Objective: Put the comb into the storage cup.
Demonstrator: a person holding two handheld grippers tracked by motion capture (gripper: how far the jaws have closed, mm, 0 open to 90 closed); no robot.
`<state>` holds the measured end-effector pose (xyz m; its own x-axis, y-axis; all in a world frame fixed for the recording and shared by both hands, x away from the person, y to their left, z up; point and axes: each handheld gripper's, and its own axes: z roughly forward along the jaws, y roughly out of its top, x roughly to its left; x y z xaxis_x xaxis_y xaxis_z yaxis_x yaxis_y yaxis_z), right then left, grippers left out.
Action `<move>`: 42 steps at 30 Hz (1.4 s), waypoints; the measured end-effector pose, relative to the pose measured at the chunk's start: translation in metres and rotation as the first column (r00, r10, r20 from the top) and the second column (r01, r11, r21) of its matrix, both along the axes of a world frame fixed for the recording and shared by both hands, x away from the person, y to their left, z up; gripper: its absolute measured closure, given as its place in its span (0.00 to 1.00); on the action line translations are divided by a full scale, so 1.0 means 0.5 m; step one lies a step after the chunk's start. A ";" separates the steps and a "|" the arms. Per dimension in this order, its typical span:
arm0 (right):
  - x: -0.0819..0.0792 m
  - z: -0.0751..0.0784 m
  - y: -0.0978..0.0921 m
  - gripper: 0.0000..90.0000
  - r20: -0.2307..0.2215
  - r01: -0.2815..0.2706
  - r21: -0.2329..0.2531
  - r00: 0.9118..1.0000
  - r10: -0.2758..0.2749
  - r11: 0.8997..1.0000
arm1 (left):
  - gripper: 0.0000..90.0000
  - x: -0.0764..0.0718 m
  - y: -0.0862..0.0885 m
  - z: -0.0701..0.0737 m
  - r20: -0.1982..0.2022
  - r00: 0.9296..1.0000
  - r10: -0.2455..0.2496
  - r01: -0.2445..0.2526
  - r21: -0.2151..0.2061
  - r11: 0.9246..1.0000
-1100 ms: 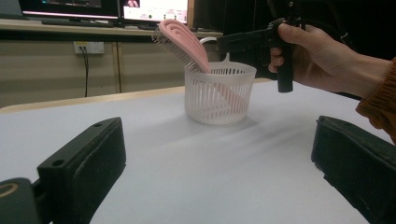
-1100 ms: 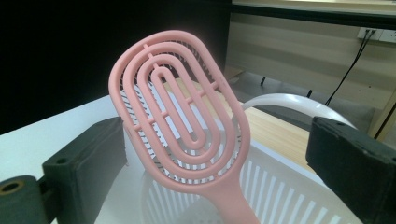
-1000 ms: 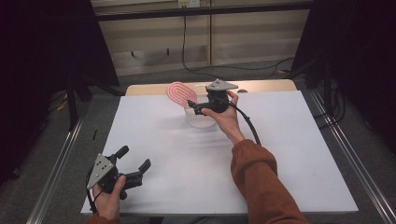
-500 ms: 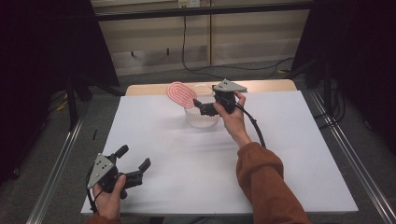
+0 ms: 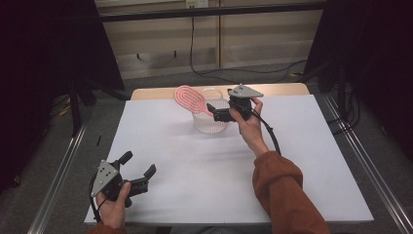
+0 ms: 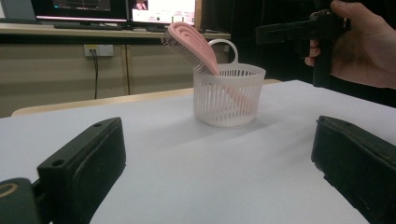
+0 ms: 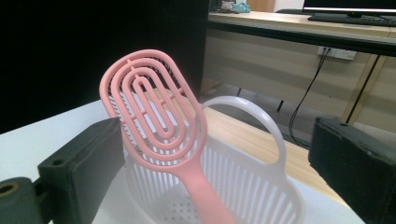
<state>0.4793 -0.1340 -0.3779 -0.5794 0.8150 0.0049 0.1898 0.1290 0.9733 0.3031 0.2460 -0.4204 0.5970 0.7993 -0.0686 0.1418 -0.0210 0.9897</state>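
Toward the far edge of the white table, a small white slotted plastic basket with a loop handle stands upright, and a pink oval plastic hairbrush with a ringed open back sits in it handle down, its head leaning out over the rim toward the left in the high view. In the left gripper view the hairbrush tilts up and away from the basket, the handle crossing inside the slotted wall. The right gripper hovers just beside the basket's right side, above the rim, with its jaws spread wide and nothing between them; its own view looks past both jaws at the hairbrush and the basket, close but not touching. The left gripper rests low near the front left corner of the table, well apart from the basket, jaws also wide apart and empty.
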 end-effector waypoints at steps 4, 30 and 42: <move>-0.006 -0.002 -0.008 0.03 0.000 0.015 0.016 1.000 -0.015 1.000 | 0.03 -0.001 0.000 0.000 0.004 1.000 0.009 -0.009 -0.004 1.000; -0.062 -0.006 -0.058 0.01 0.047 0.099 0.005 0.994 -0.100 0.995 | 0.03 -0.005 0.003 0.003 0.018 1.000 0.016 -0.015 -0.009 1.000; -0.092 -0.006 -0.079 0.00 0.053 0.127 0.019 0.990 -0.128 0.992 | 0.03 -0.006 0.003 0.004 0.028 0.999 0.027 -0.027 0.005 1.000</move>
<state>0.4335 -0.1734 -0.3810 -0.4706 0.8823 -0.0101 0.1510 0.0918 0.9843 0.3001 0.2477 -0.4184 0.5767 0.8155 -0.0482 0.1152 -0.0228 0.9931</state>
